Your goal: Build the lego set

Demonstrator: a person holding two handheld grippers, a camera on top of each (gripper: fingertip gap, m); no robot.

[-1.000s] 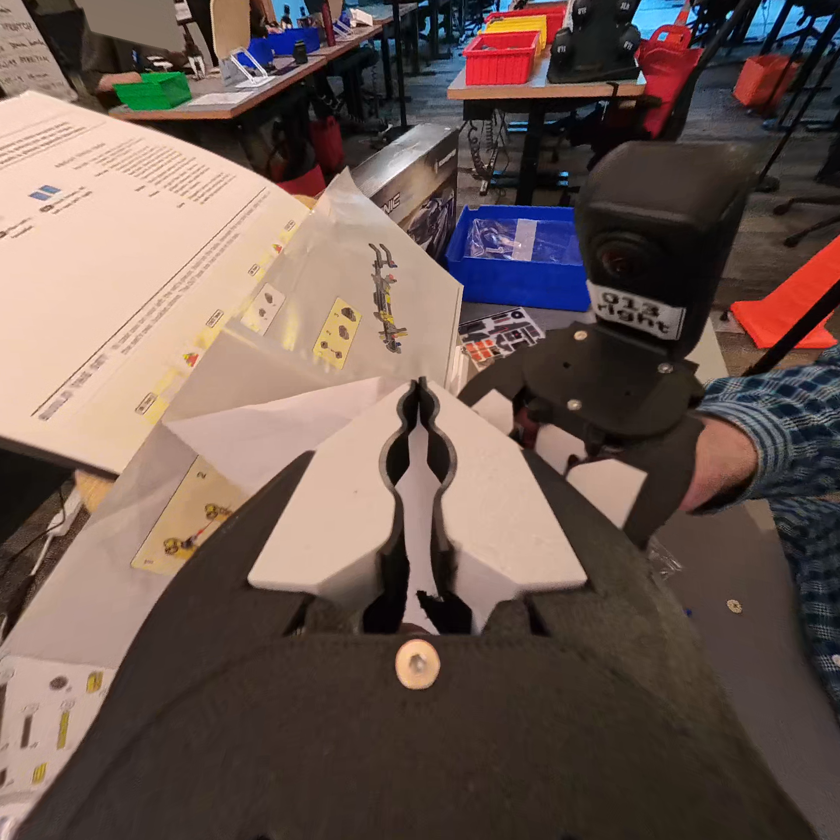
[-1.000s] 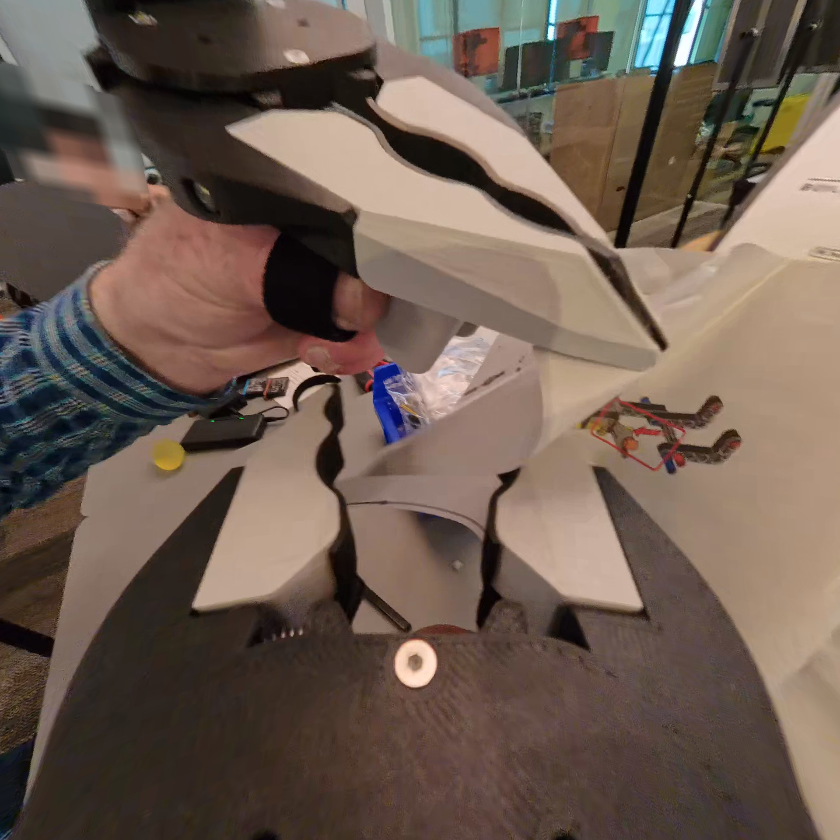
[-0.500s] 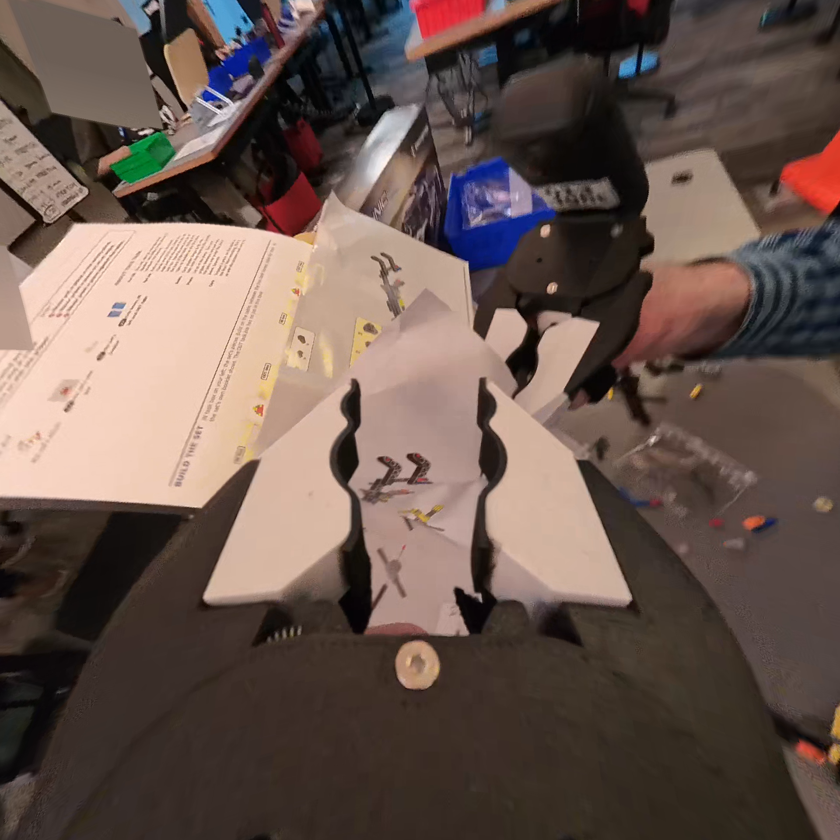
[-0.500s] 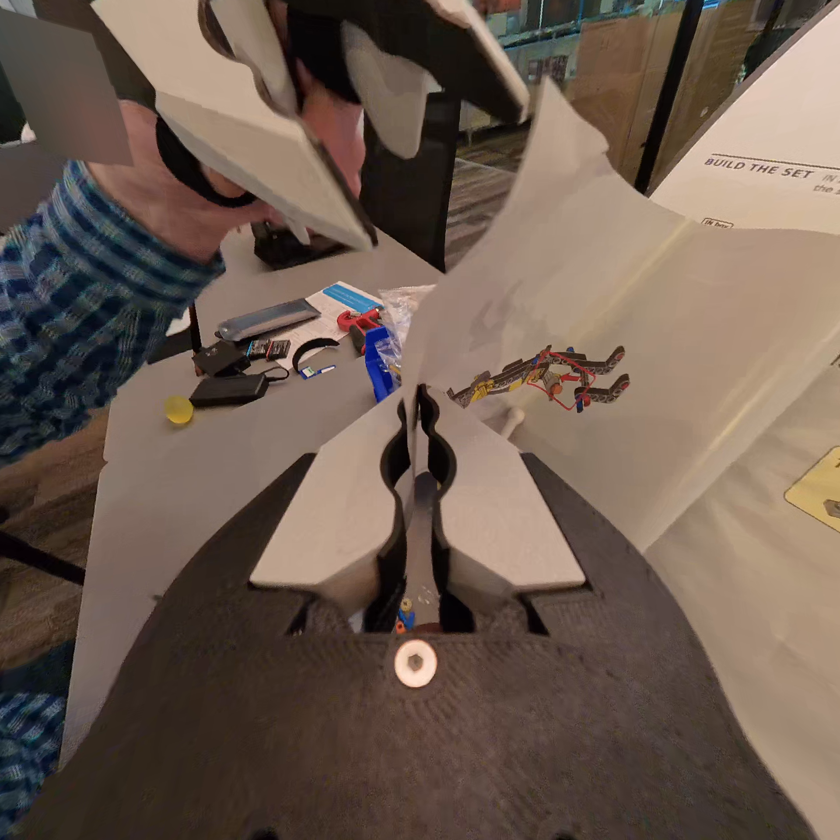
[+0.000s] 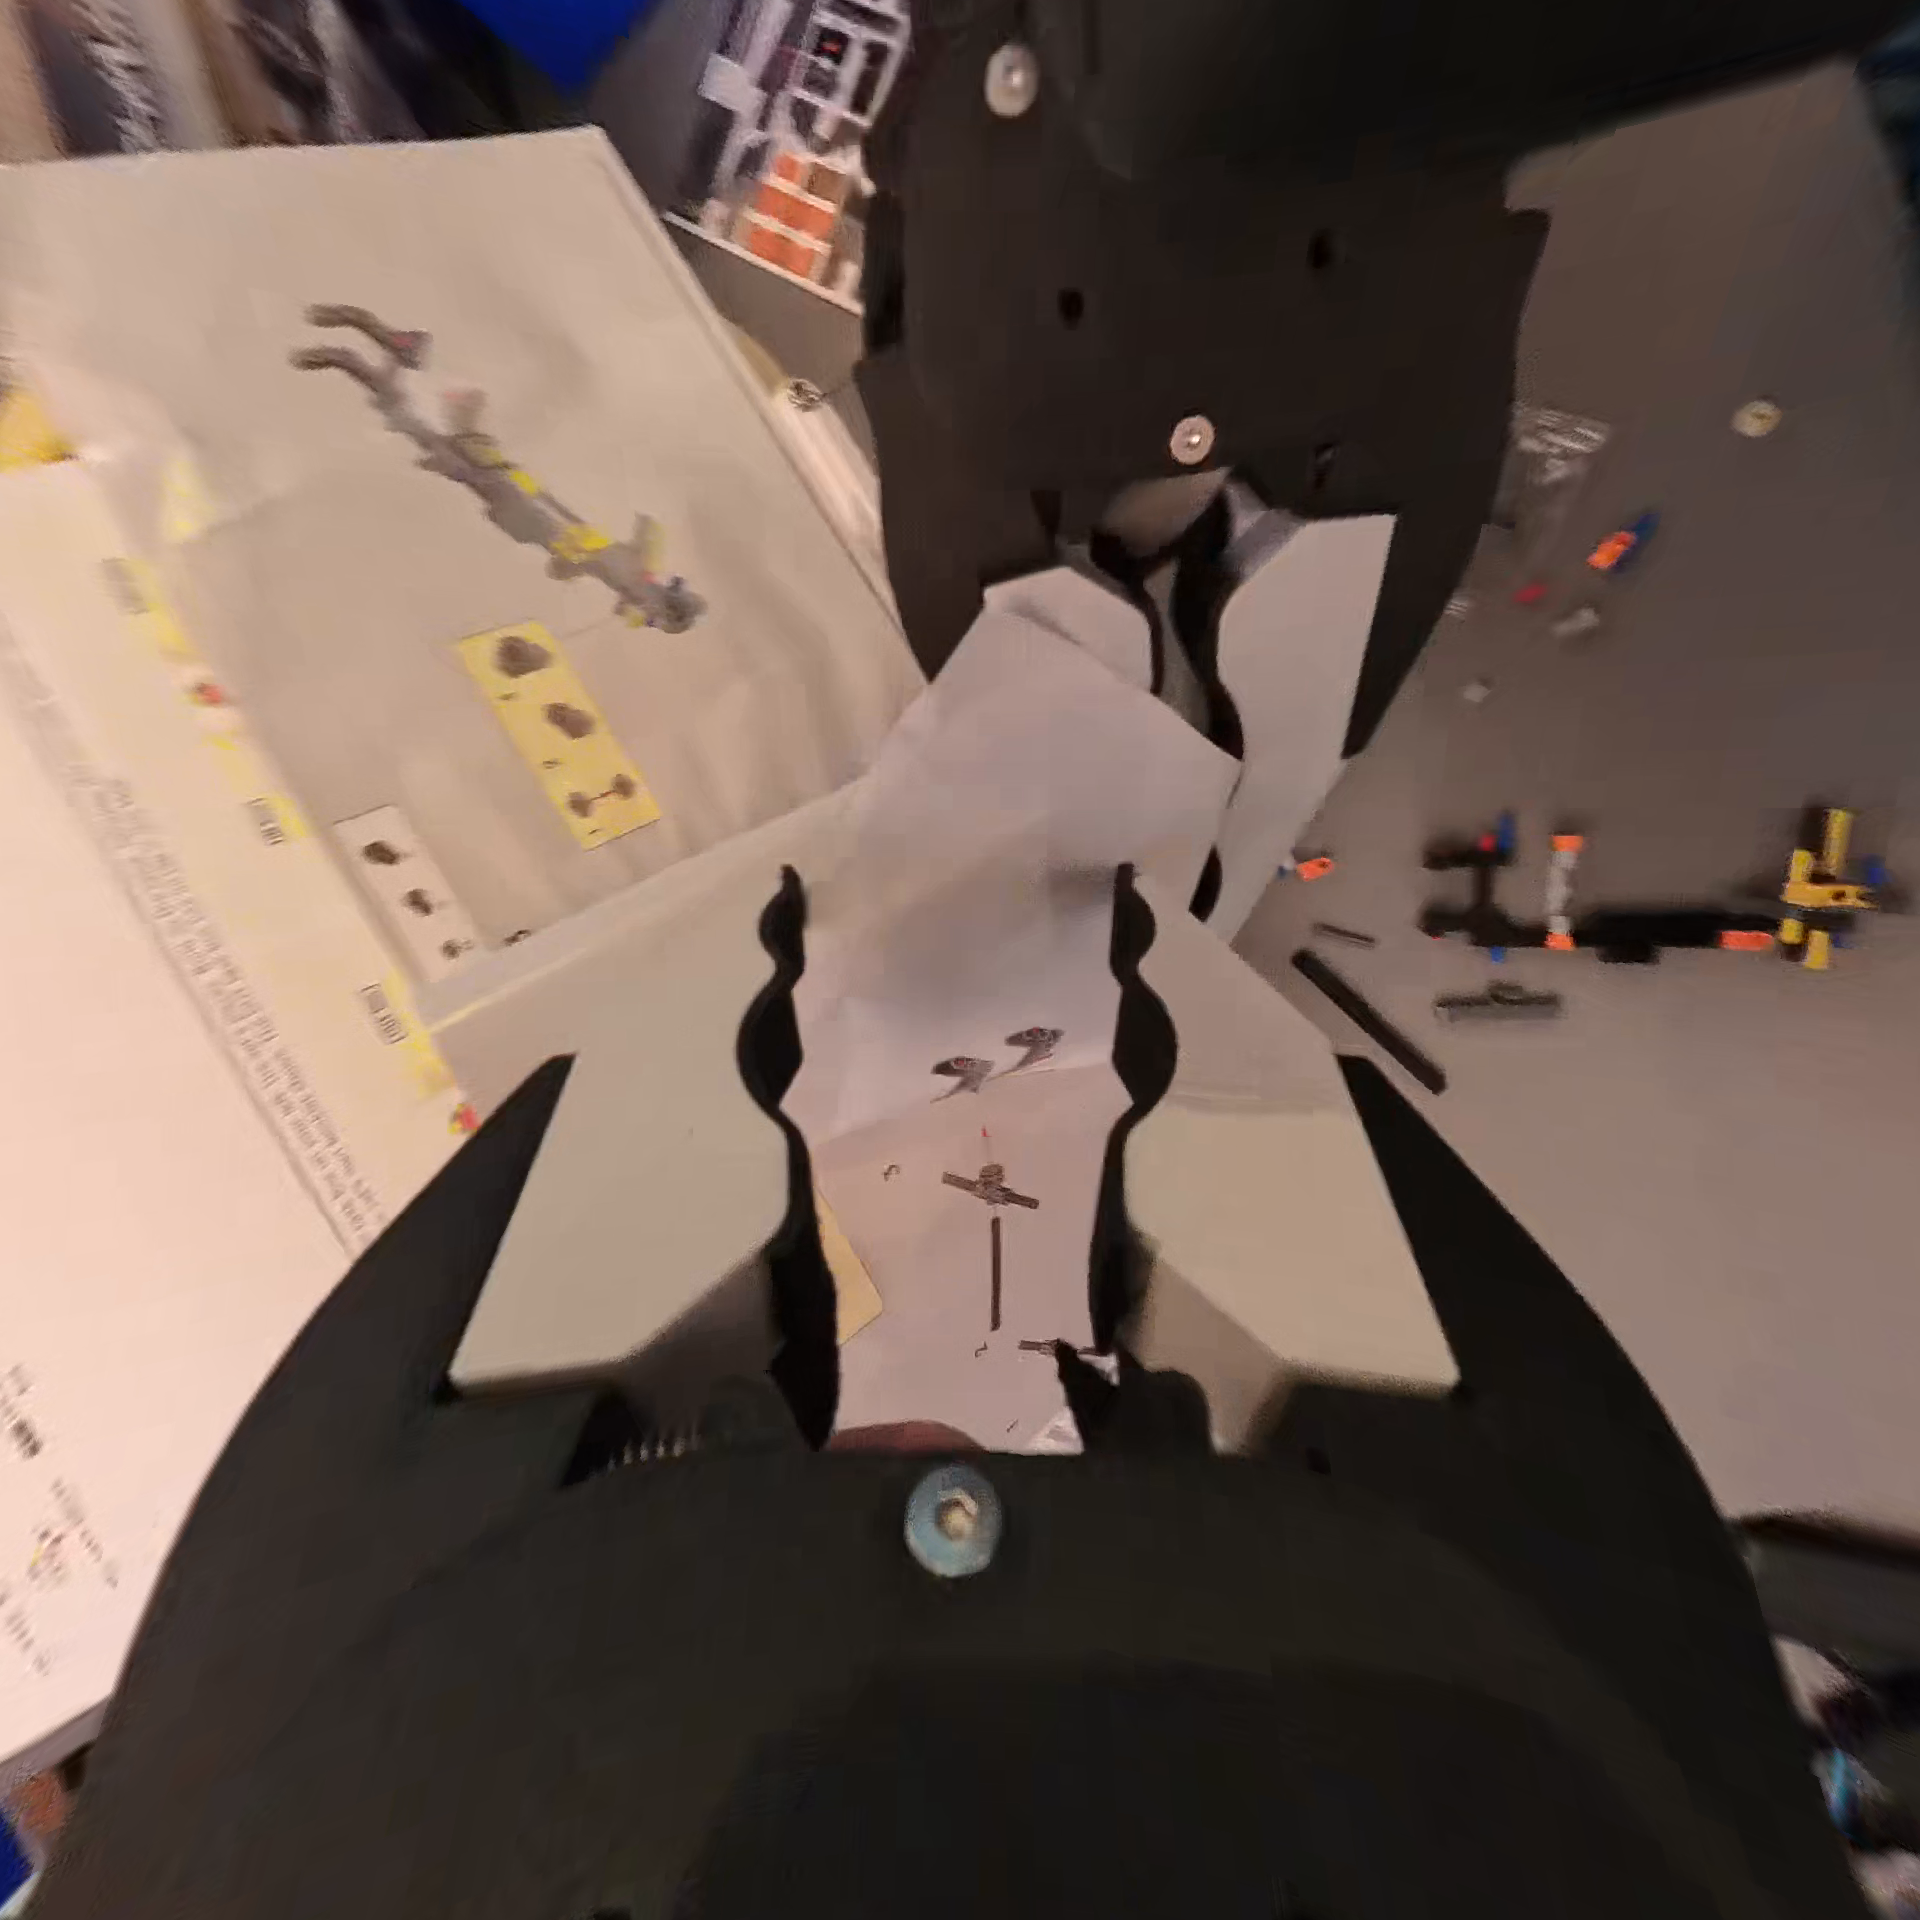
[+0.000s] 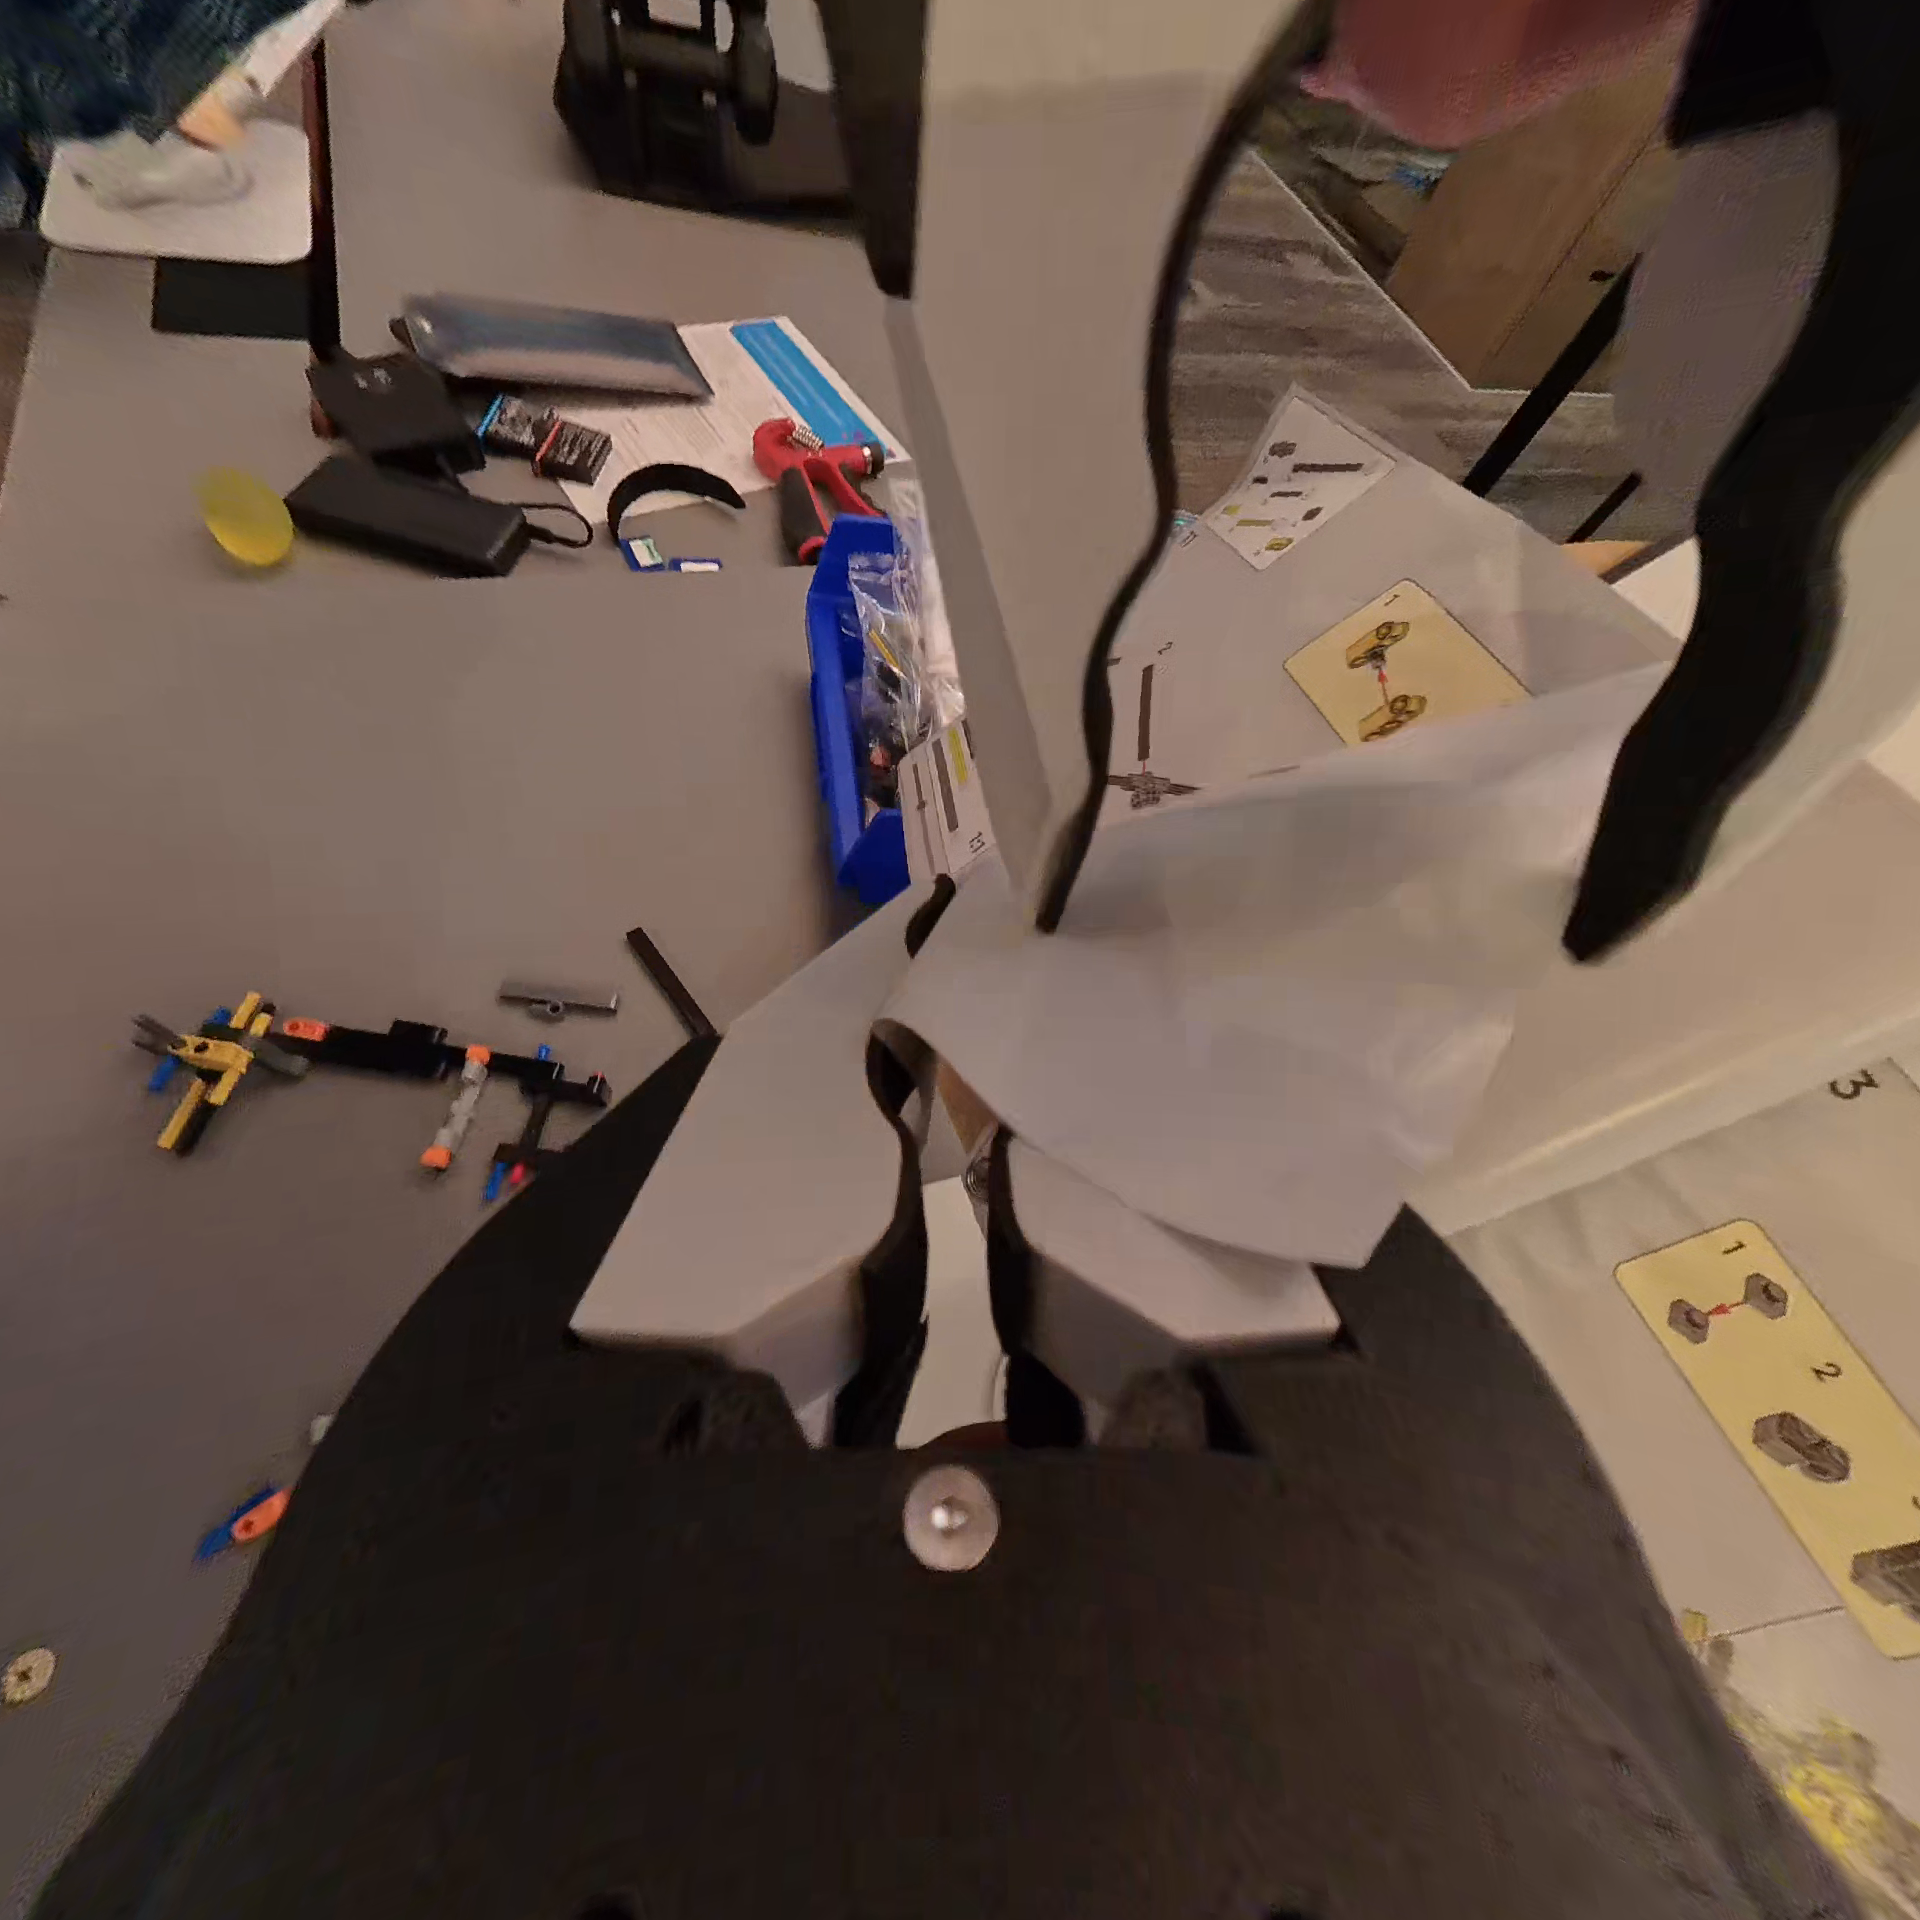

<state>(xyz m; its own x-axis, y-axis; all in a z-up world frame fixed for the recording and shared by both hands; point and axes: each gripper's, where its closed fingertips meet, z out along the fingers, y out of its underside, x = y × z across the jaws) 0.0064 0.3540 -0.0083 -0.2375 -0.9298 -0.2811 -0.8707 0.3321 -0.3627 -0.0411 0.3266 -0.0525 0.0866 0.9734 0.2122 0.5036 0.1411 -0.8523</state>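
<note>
On the left lies the open instruction booklet (image 5: pixel 436 582), its pages carrying build diagrams, yellow parts boxes and step numbers, with a block of print along one page edge; the left gripper (image 5: pixel 951 914) hangs over the booklet with its fingers spread wide, a loose page (image 5: pixel 997 821) showing in the gap between them and nothing pinched; just beyond it the right gripper (image 5: pixel 1210 717) has its tips drawn together on the raised edge of that page; in the right wrist view the same tips (image 6: pixel 940 904) meet at the paper's edge and the page drapes over one finger, with a narrow gap lower down between the fingers. On the grey table (image 6: pixel 416 748) to the right of the booklet rests the part-built lego assembly (image 5: pixel 1642 914), a black beam with yellow, orange and blue pieces, loose pins scattered near it. A blue bin (image 6: pixel 847 707) beside the booklet holds clear bags of parts; a printed sticker sheet (image 5: pixel 800 135) lies farther back.
</note>
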